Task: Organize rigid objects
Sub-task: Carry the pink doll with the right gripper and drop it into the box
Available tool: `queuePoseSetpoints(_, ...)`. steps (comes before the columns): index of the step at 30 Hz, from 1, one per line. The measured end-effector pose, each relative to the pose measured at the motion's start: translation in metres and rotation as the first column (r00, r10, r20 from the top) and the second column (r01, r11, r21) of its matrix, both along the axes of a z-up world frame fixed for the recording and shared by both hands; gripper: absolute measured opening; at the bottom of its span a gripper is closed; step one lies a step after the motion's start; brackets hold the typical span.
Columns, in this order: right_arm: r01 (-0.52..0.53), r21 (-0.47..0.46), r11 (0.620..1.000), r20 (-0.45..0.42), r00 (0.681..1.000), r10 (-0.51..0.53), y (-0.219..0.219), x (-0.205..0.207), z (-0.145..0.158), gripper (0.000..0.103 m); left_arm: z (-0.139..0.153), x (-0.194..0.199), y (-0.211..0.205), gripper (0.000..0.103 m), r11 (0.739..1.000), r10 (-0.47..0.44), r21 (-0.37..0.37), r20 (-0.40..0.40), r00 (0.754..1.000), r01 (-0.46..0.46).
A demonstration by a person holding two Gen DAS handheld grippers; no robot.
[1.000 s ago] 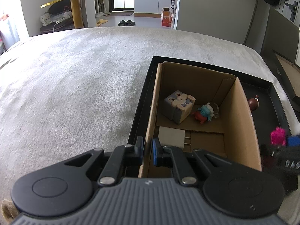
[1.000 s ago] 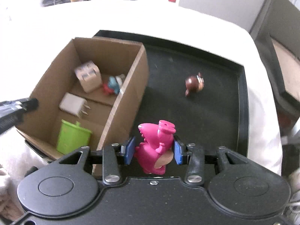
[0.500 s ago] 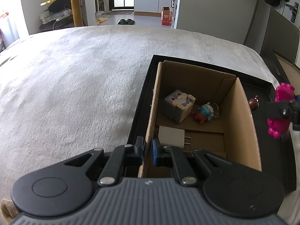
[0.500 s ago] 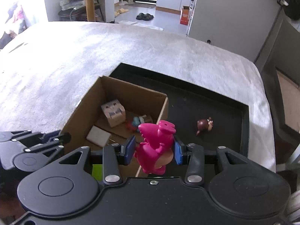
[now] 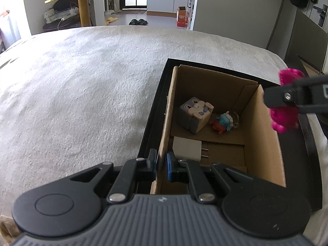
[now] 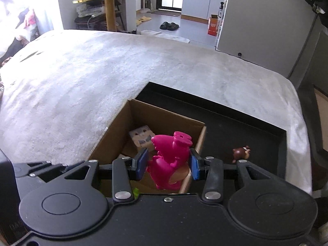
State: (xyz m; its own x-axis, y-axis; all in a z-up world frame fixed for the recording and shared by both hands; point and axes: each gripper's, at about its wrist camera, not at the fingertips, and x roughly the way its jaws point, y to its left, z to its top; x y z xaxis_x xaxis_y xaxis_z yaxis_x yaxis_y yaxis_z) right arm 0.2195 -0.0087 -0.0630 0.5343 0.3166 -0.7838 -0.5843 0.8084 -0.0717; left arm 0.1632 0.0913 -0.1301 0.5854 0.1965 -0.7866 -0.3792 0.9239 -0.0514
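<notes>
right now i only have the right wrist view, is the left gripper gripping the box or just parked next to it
Observer: The left gripper is shut on the cardboard box's left wall, one pad inside and one outside.
Operator: ok what's in there that my toy is blocking
Observer: A white charger plug lies flat on the floor of the box close to that gripper, with its prongs toward the right wall.
Operator: anything else
Observer: A small blue and red figurine lies at the far end, right beside the grey cube toy.
</notes>
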Motion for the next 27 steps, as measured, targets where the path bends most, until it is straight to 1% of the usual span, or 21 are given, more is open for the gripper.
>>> queuePoseSetpoints(2,-0.014,0.035,0.999,0.001,1.0,0.014,0.003,0.001,0.001,0.044,0.0,0.0,0.0,0.009,1.0,0.001,-0.004,-0.001,1.0,-0.001)
queuePoseSetpoints(3,-0.022,0.06,0.998,0.006,1.0,0.022,0.004,0.0,0.003,0.048,0.0,0.0,0.001,0.009,1.0,0.001,-0.005,-0.001,1.0,-0.001)
queuePoseSetpoints(4,-0.025,0.08,0.996,0.008,1.0,0.025,0.005,-0.001,0.005,0.056,0.0,0.0,0.001,0.009,1.0,0.002,-0.006,-0.001,1.0,-0.002)
queuePoseSetpoints(5,-0.02,0.088,0.996,0.016,1.0,0.019,0.005,-0.001,0.006,0.059,0.0,0.0,0.001,0.009,1.0,0.002,-0.007,-0.001,1.0,-0.002)
queuePoseSetpoints(7,-0.016,0.086,0.996,0.032,0.999,0.014,0.005,-0.002,0.008,0.06,0.0,0.0,0.001,0.009,1.0,0.002,-0.011,-0.003,1.0,-0.002)
queuePoseSetpoints(11,-0.011,0.082,0.997,0.028,1.0,0.009,0.0,-0.005,0.006,0.06,-0.001,0.001,0.001,0.009,1.0,0.001,-0.013,-0.005,1.0,-0.001)
queuePoseSetpoints(14,0.003,0.074,0.997,0.028,1.0,-0.005,-0.008,-0.008,0.004,0.062,-0.002,0.001,0.001,0.009,1.0,0.0,-0.01,-0.004,1.0,0.0)
queuePoseSetpoints(17,0.024,0.066,0.998,0.032,0.999,-0.026,-0.018,-0.012,0.002,0.067,-0.002,0.002,0.001,0.009,1.0,0.001,-0.009,-0.004,1.0,-0.001)
queuePoseSetpoints(19,0.038,0.061,0.997,0.041,0.998,-0.041,-0.025,-0.014,0.001,0.072,-0.002,0.001,0.001,0.009,1.0,0.0,-0.009,-0.004,1.0,0.0)
queuePoseSetpoints(24,0.067,0.048,0.997,0.071,0.995,-0.07,-0.044,-0.019,0.0,0.082,-0.001,0.001,-0.001,0.009,1.0,-0.003,-0.003,-0.004,1.0,0.003)
queuePoseSetpoints(27,0.09,0.045,0.995,0.07,0.993,-0.093,-0.054,-0.018,-0.003,0.083,-0.001,0.001,-0.001,0.009,1.0,-0.004,-0.002,-0.004,1.0,0.004)
